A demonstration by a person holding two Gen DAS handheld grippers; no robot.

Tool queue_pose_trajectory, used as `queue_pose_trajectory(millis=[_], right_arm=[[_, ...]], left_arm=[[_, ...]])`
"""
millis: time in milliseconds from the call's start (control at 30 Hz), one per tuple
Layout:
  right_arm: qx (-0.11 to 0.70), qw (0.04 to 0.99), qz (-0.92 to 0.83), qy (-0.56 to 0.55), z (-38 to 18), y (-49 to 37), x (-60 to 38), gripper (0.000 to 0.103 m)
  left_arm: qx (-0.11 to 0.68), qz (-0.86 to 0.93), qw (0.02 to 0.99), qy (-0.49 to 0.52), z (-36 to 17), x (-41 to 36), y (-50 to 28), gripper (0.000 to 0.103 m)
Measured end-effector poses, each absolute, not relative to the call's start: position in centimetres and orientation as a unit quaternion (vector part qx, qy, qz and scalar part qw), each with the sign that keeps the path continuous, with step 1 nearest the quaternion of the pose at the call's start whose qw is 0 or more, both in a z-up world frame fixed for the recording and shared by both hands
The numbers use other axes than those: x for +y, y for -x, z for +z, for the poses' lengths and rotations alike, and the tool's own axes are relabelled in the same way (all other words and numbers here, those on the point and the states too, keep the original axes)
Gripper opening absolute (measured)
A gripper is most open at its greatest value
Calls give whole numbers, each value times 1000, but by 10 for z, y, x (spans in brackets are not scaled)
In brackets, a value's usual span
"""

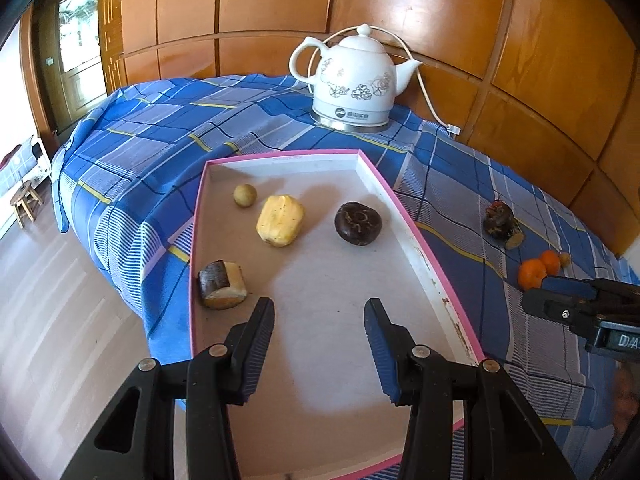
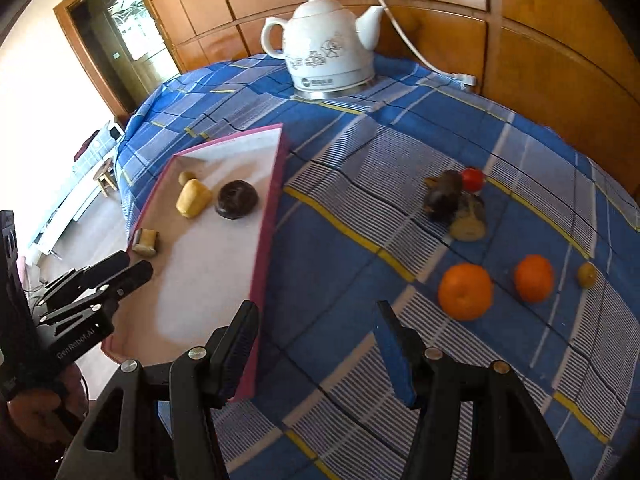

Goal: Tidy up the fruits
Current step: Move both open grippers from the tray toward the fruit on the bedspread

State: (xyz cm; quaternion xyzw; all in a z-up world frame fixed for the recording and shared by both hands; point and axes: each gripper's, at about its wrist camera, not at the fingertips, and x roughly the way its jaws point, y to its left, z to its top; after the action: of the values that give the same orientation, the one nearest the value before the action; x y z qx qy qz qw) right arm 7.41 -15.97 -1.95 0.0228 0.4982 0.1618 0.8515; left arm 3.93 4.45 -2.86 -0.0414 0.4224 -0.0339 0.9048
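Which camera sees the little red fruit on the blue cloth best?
The right wrist view. There the red fruit shows as a bright round shape behind a dark brown piece. In the left wrist view only a tiny red speck peeks over the same dark piece, too small to tell what it is.

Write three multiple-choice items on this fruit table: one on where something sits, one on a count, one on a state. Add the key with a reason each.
1. Where is the white kettle?
A. in the pink-rimmed tray
B. on the checked cloth beyond the tray
C. on the floor

2. How many pieces lie in the pink-rimmed tray?
A. two
B. four
C. six

3. What is between the fingers of the right gripper?
A. nothing
B. an orange
C. the kettle's cord

Key:
1 B, it stands on the cloth past the tray's far edge.
2 B, a small round fruit, a yellow piece, a dark round one and a cut chunk.
3 A, only cloth shows in the gap.
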Motion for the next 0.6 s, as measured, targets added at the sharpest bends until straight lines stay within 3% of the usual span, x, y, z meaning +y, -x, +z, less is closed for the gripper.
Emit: queue_pose_trajectory(millis=[600], right_arm=[[489, 870, 60, -2, -6, -69, -256, 60]], left_arm=[[433, -57, 899, 17, -32, 24, -39, 48]])
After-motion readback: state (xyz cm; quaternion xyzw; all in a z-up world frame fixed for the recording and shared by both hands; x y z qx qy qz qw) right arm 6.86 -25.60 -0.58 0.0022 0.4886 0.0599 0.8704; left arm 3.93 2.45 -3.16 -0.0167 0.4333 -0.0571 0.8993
